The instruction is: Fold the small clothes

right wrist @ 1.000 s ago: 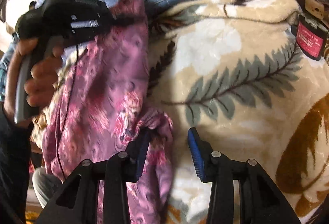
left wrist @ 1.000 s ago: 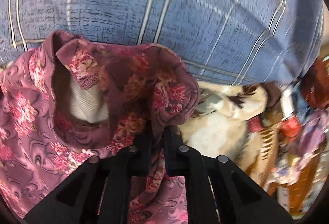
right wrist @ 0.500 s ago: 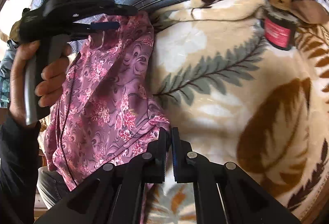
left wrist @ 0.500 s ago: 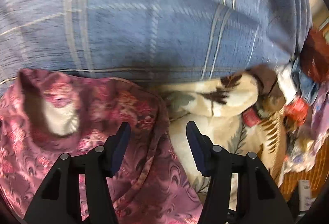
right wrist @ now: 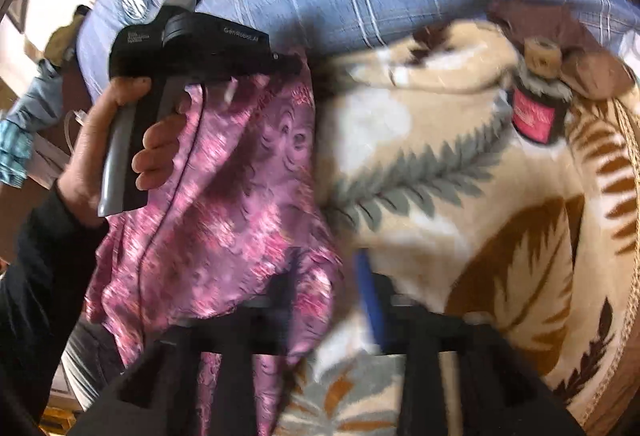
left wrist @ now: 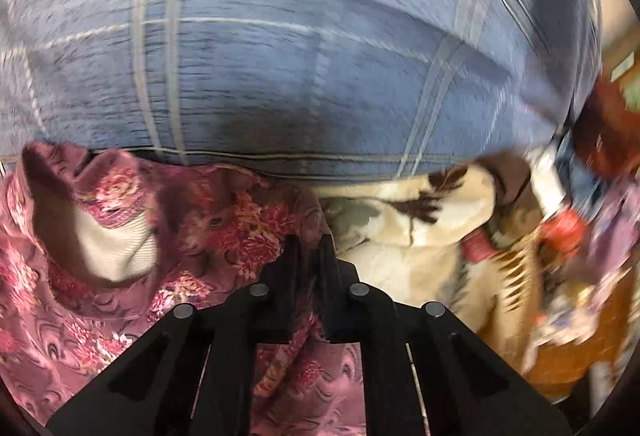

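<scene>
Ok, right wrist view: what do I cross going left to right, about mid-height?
Sleeve → hand holding the left gripper → pink floral garment → leaf-print blanket → red-labelled bottle, lying on the blanket near its upper right.

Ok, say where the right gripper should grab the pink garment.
Grip the pink garment at its lower corner, draped over a finger of the right gripper, whose jaws are opening. Come from the blanket side; the left gripper is closing on its top edge.
</scene>
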Motion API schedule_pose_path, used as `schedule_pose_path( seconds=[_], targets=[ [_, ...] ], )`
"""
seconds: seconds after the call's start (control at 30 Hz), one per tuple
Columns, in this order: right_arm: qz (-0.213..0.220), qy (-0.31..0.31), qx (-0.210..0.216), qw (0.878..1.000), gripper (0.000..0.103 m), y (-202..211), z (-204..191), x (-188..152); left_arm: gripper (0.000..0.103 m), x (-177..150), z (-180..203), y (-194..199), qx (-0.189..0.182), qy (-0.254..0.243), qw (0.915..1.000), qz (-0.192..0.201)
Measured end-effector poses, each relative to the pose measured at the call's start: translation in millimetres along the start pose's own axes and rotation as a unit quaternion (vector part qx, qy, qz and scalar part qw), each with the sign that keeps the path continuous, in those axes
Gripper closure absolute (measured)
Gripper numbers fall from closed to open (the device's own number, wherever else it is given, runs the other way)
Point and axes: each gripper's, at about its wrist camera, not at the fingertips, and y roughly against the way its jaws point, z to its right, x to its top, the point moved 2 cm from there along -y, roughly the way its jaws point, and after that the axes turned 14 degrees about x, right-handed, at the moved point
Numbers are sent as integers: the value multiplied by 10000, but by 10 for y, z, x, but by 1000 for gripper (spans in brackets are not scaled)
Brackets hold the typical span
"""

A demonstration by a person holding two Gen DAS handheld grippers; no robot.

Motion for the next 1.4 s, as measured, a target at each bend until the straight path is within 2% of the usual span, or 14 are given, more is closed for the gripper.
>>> schedule_pose_path(
  seconds=[0.1,0.23,0.3,0.43,0.47,0.53,0.63,0.73,0.8,0.87,1.0,1.1,1.23,1.4],
  targets=[
    [-329,-36,-187,9993,53,-213,29,-28,96,47,-74,-119,-155,285,9992,-226],
    [-132,-777,37,9969,53,-360,233,21,96,-17,-24,-195,-268,319,9987,-280],
    [-341,-948,263,9946,91,-445,257,13,96,-9,-36,-174,-396,365,9983,-235],
    [-30,-931,145,9955,92,-64,213,-46,96,71,-126,-26,-755,387,9964,-57],
    [-14,-889,-49,9960,101,7,226,-74,96,87,-109,-19,-778,389,9962,3],
    [-48,-1031,-1023,9894,103,36,408,-161,95,111,-69,-83,-458,299,9984,126],
    [-75,-1448,-450,9884,103,-11,554,-171,94,64,-26,-342,-49,140,9998,-129],
    [331,-942,41,9950,93,122,247,-66,78,-21,4,-277,51,52,10000,-54],
    [463,-723,412,9955,51,140,92,-4,59,-56,-31,-92,149,1,9999,38],
    [471,-556,389,9966,40,69,-8,5,59,-150,-80,242,133,-149,9993,304],
    [595,-376,335,9970,40,77,-149,18,43,-745,-357,1136,514,-291,9900,1279],
    [1048,-121,252,9941,40,189,-359,-12,41,-1551,-794,1669,708,-53,9813,1792],
    [1708,14,389,9845,40,228,-707,-125,40,-2462,-1526,1952,1044,463,9723,2039],
    [1801,294,521,9818,40,-92,-1270,-382,40,-3266,-2487,2151,1517,1329,9608,1905]
  ],
)
